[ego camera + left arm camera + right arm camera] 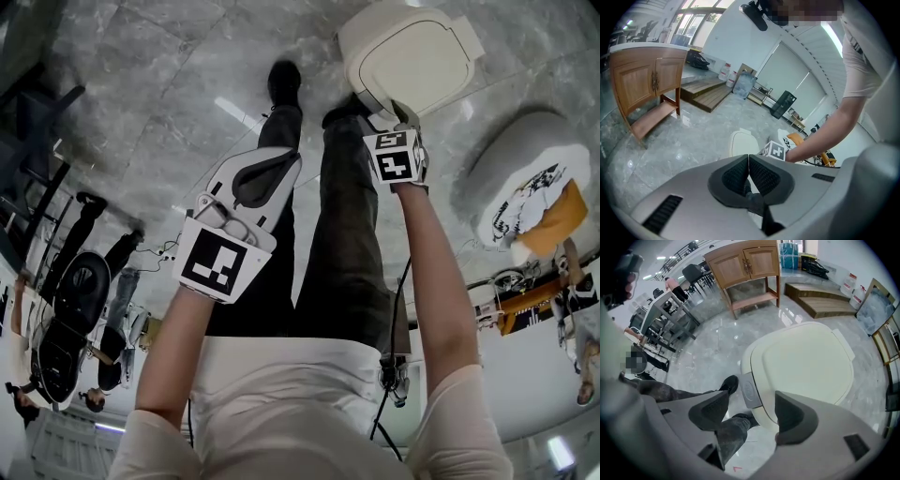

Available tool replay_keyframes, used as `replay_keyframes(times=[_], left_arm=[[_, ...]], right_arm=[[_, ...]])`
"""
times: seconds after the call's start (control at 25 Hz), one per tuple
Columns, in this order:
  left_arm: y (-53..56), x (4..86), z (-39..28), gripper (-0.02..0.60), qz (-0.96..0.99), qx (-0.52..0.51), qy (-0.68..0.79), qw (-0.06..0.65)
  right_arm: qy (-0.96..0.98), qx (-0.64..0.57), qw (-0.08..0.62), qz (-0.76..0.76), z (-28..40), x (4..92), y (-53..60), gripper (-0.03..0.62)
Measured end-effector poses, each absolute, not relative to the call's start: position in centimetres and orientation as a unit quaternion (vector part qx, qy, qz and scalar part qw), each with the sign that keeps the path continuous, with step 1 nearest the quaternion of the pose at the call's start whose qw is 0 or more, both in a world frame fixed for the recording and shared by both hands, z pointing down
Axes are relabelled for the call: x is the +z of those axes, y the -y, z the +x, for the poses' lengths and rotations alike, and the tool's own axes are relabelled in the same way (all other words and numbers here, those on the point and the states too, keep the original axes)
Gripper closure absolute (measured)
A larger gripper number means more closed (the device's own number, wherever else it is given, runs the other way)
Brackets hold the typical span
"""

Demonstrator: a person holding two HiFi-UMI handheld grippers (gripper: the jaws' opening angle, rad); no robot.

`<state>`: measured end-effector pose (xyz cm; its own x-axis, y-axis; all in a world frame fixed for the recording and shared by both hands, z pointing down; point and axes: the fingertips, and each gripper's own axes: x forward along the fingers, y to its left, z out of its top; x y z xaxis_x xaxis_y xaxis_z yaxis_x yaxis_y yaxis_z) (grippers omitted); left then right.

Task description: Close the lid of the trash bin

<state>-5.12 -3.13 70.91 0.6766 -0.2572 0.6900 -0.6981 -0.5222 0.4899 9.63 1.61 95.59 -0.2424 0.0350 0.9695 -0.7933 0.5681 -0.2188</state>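
The cream trash bin (pixel 412 52) stands on the marble floor in front of the person's feet. Its lid (pixel 806 366) lies flat down on the body, and a grey latch plate (pixel 750 390) sits at its front edge. My right gripper (pixel 397 112) hangs just above that front edge, pointing steeply down. In the right gripper view its jaws (pixel 750 411) stand wide open with nothing between the pads; the latch plate and the bin's rim show through the gap. My left gripper (pixel 267 176) is held in the air over the legs, away from the bin (pixel 742 143), its pads (pixel 748 173) pressed together on nothing.
The person's dark trouser legs and shoes (pixel 283 80) stand just left of the bin. A wooden cabinet (pixel 745 266) and a low wooden platform (pixel 820 301) lie beyond it. A round white table (pixel 520 178) is to the right, dark chairs (pixel 37 122) to the left.
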Motion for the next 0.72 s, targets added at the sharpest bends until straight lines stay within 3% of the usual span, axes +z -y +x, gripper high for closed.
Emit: replay_keyframes(times=[0.4, 0.56, 0.72], left_arm=[[4.2, 67.9, -6.5, 0.563, 0.842, 0.28, 0.276, 0.369], [5.3, 65.7, -7.0, 0.563, 0.852, 0.277, 0.276, 0.348], [5.8, 63.2, -7.5, 0.563, 0.856, 0.275, 0.271, 0.343]], right_arm=[[0.7, 0.355, 0.54, 0.304, 9.3, 90.3, 0.3, 0.29], [0.7, 0.336, 0.533, 0.335, 9.9, 86.6, 2.0, 0.342], [0.697, 0.327, 0.529, 0.358, 10.8, 82.5, 2.6, 0.355]])
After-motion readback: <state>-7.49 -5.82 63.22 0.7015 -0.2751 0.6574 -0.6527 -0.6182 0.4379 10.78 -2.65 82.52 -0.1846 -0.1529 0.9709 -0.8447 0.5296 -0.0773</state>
